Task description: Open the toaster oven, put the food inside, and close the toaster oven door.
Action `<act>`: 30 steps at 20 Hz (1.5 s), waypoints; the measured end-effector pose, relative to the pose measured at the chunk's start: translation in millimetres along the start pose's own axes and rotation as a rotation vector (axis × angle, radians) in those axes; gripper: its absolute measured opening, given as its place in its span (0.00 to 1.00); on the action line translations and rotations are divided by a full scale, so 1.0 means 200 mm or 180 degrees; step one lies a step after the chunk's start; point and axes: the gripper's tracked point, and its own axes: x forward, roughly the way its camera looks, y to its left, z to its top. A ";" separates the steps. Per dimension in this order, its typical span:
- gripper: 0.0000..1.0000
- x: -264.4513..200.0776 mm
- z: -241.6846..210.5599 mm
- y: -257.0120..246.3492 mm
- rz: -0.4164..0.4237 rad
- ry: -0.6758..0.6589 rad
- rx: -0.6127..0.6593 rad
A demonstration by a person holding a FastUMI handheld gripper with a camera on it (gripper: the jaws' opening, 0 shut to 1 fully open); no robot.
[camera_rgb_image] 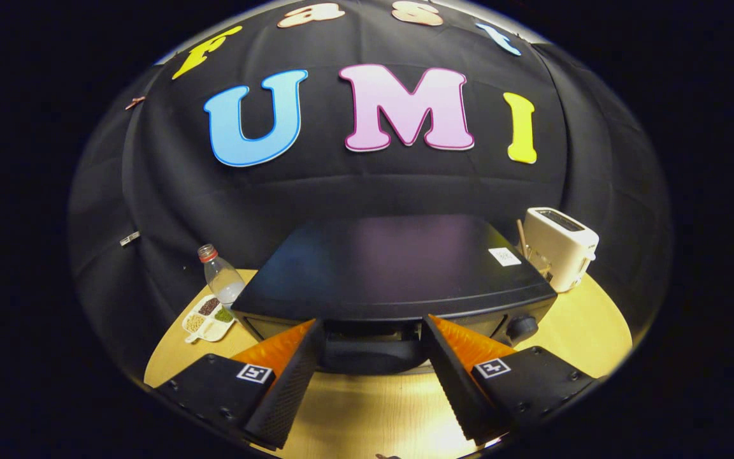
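A black toaster oven (pixel 392 268) stands on the wooden table (pixel 590 331), right in front of me and seen from slightly above. My gripper (pixel 372 324) is open, its two orange-backed fingers (pixel 290 357) spread wide at the oven's upper front edge. Between the fingertips sits the dark rounded door handle (pixel 370 356); neither finger presses on it. The door's glass is hidden below the top edge, so I cannot tell how far the door stands from the body. A round control knob (pixel 521 326) shows at the oven's front right.
A white pop-up toaster (pixel 561 245) stands behind the oven's right corner. At its left are a clear plastic bottle (pixel 220 277) with a red cap and a white divided dish (pixel 209 317) of grains. Bare table lies below the fingers.
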 end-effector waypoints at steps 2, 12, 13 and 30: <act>0.98 0.01 -0.02 -0.01 -0.0056 0.0022 -0.0068; 0.98 -0.13 -0.16 -0.02 -0.0010 0.0337 -0.0058; 0.97 -0.18 -0.19 -0.03 -0.0001 0.0377 -0.0067; 0.98 -0.52 -0.84 -0.08 0.0253 0.1745 0.0239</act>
